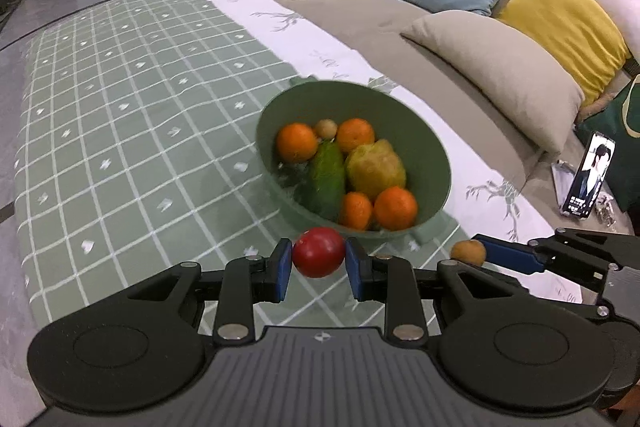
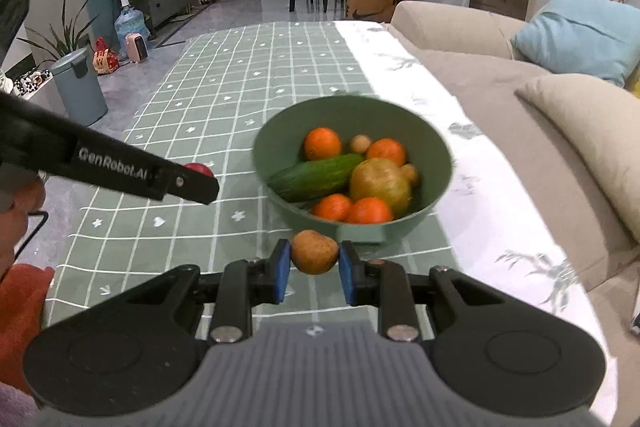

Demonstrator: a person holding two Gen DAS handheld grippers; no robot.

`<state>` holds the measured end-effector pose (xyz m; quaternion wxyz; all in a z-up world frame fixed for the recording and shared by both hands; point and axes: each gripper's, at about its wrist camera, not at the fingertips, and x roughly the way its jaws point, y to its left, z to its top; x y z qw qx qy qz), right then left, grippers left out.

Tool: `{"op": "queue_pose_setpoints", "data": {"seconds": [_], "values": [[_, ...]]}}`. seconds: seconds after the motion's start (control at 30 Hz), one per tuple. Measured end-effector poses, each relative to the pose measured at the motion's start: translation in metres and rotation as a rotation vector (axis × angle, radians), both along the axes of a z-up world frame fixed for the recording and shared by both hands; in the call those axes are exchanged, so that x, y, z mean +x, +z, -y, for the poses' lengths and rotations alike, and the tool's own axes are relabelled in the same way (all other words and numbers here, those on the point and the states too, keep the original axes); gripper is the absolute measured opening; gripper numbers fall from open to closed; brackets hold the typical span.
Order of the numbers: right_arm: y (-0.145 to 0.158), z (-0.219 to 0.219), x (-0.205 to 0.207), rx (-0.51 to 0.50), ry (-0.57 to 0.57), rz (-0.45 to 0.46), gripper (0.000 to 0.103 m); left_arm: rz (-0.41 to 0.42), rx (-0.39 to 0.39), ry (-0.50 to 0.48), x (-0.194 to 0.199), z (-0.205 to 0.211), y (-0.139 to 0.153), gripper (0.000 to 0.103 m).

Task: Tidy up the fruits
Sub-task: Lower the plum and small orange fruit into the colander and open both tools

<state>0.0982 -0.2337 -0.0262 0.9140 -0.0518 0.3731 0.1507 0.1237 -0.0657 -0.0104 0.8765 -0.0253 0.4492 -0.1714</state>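
Both your tools carry fruit just short of the green bowl.

Your left tool (image 1: 319, 259) is clamped on a smooth, glossy red round fruit (image 1: 319, 251); your right tool (image 2: 314, 259) pinches a small, dull tan-brown fruit (image 2: 314, 251) with a rough skin. The green bowl (image 2: 436, 147) on the checked bench (image 2: 208, 99) holds four oranges, a dark green cucumber (image 2: 316, 177), a yellow-green pomegranate-like fruit (image 2: 380, 185) and more small tan ones.

Both wrist views angled down, close above table, sharing green bowl (image 1: 436, 163)
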Motion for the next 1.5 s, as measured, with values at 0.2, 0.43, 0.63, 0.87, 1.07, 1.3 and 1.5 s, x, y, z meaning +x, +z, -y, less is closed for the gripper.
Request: {"op": "queue_pose_setpoints", "data": {"seconds": [0.2,0.43,0.63,0.87,1.07,1.3,1.5], "values": [[0.011,0.019,0.031,-0.028,0.004,0.039,0.022,0.025,0.041,-0.038,0.035,0.024,0.003,0.032],[0.006,0.027,0.072,-0.058,0.038,0.016,0.022,0.006,0.070,-0.087,0.073,0.045,-0.008,0.032],[-0.006,0.023,0.105,-0.153,0.160,-0.054,0.022,-0.036,0.077,-0.131,0.099,0.056,-0.025,0.032],[-0.016,0.028,0.139,-0.246,0.279,-0.104,0.022,-0.036,0.130,-0.132,0.131,0.062,-0.037,0.032],[-0.024,0.025,0.156,-0.301,0.359,-0.120,0.022,-0.037,0.166,-0.161,0.149,0.071,-0.046,0.033],[-0.033,0.017,0.160,-0.397,0.440,-0.129,0.022,0.004,0.205,-0.196,0.147,0.079,-0.049,0.034],[-0.035,0.015,0.160,-0.411,0.445,-0.137,0.021,-0.001,0.196,-0.192,0.151,0.078,-0.049,0.044]]}}
